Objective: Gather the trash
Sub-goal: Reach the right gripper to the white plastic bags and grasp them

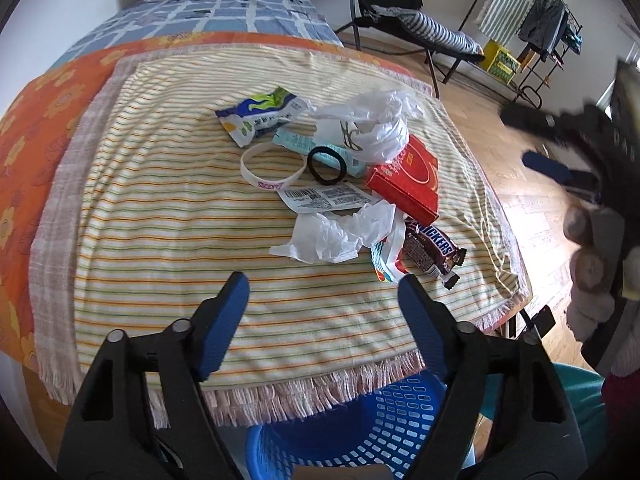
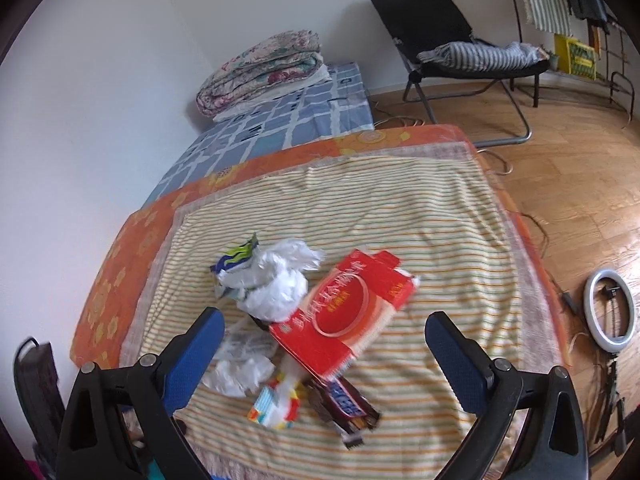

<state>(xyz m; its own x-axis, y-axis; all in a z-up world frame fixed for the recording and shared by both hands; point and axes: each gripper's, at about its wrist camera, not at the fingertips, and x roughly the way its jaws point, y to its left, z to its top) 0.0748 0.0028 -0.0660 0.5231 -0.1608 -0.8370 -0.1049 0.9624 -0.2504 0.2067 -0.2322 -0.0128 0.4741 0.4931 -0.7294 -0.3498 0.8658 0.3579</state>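
Trash lies heaped on a striped cloth (image 1: 160, 240): a red box (image 1: 408, 184) (image 2: 344, 316), a Snickers bar (image 1: 434, 252) (image 2: 348, 400), a crumpled white plastic bag (image 1: 372, 124) (image 2: 276, 280), a white tissue (image 1: 336, 236) (image 2: 236, 372), a blue-green snack wrapper (image 1: 260, 114), a barcode label (image 1: 324, 198) and a small colourful wrapper (image 1: 386, 260) (image 2: 276, 400). A white wristband (image 1: 272, 170) and a black hair tie (image 1: 328, 166) lie among them. My left gripper (image 1: 323, 282) hovers open just short of the tissue, empty. My right gripper (image 2: 324, 318) stands open above the red box, apart from it.
A blue mesh basket (image 1: 352, 432) stands on the floor below the cloth's fringed near edge. A hand (image 1: 592, 264) holds the blurred right gripper at the left wrist view's right edge. A black chair (image 2: 460, 48), a ring light (image 2: 610, 308) and cables sit on the wooden floor.
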